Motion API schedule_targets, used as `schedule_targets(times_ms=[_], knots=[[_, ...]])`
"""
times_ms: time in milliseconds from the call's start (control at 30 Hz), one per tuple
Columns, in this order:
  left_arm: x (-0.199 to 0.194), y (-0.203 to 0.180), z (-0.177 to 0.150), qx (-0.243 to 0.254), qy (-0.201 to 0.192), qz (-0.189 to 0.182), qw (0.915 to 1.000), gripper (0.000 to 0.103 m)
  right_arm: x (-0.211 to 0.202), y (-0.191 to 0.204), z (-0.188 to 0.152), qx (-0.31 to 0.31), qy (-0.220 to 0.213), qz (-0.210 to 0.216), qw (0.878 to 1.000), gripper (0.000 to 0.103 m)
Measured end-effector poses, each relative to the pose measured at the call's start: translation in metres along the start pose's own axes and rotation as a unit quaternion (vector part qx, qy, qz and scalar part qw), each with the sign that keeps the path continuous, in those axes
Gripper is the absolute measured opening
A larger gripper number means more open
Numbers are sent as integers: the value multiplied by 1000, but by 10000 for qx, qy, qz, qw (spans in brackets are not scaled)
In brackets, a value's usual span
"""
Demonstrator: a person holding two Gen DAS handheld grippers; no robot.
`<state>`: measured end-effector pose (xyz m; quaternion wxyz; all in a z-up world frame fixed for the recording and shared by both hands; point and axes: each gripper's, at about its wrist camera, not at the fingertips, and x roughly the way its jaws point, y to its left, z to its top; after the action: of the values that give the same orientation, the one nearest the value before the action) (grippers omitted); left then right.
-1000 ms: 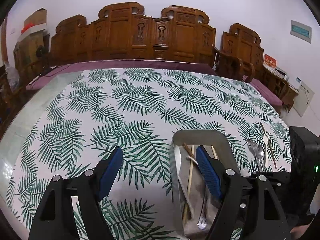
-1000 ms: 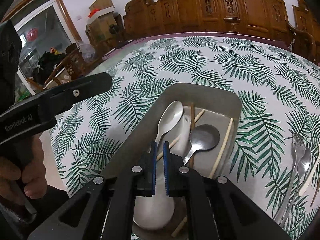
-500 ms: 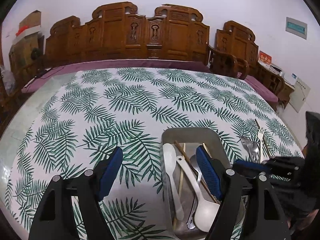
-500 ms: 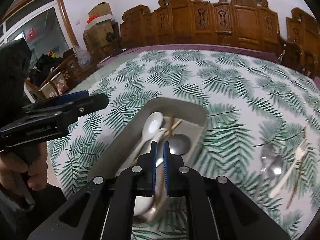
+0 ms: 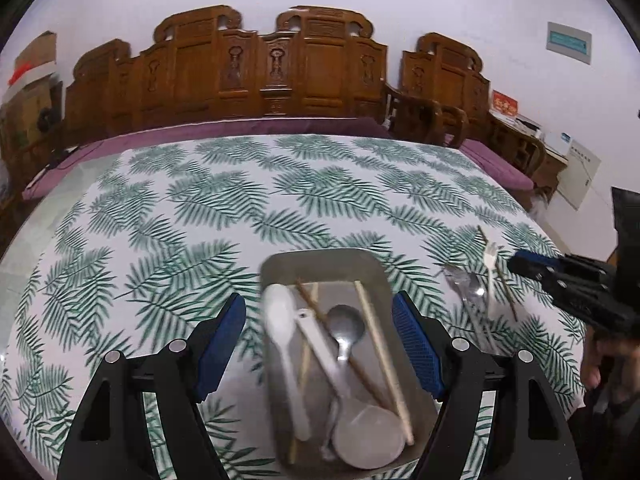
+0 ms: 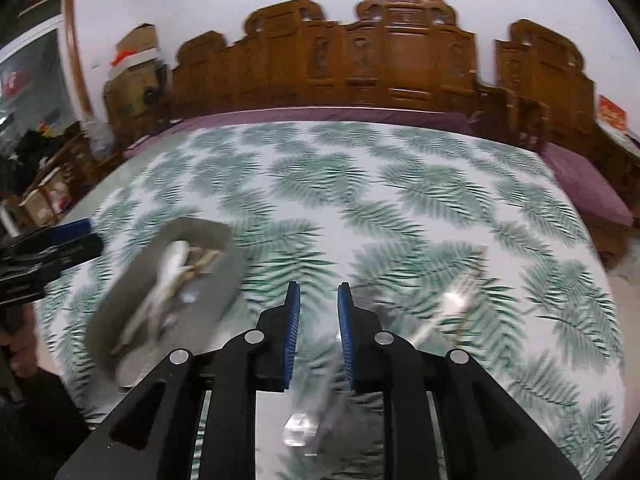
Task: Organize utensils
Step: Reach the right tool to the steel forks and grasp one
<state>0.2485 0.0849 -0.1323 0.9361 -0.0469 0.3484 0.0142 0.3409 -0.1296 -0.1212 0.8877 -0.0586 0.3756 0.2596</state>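
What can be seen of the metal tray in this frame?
The metal tray is a dull grey, rounded-corner rectangular pan with raised walls, lying flat on the leaf-print tablecloth. It holds white spoons, a metal spoon and chopsticks, loosely crossed. It sits between the open fingers of the left gripper; no contact is visible. The right wrist view blurs it.

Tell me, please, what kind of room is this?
Probably a home living or dining room: a carved wooden bench with purple cushions stands behind a table in a leaf-print cloth, and a metal tray holds utensils.
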Motion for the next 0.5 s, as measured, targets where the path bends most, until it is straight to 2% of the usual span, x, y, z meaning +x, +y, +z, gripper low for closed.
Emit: schedule_targets(times_ms=[267,500], knots=[[9,-40,-4,241,80,-328,9991,72,22,-52,-15,370,239,-461,9980,22],[17,-70,-9,490,170,-493,9974,72,46,-72,-24,713,497,-426,9953,23]])
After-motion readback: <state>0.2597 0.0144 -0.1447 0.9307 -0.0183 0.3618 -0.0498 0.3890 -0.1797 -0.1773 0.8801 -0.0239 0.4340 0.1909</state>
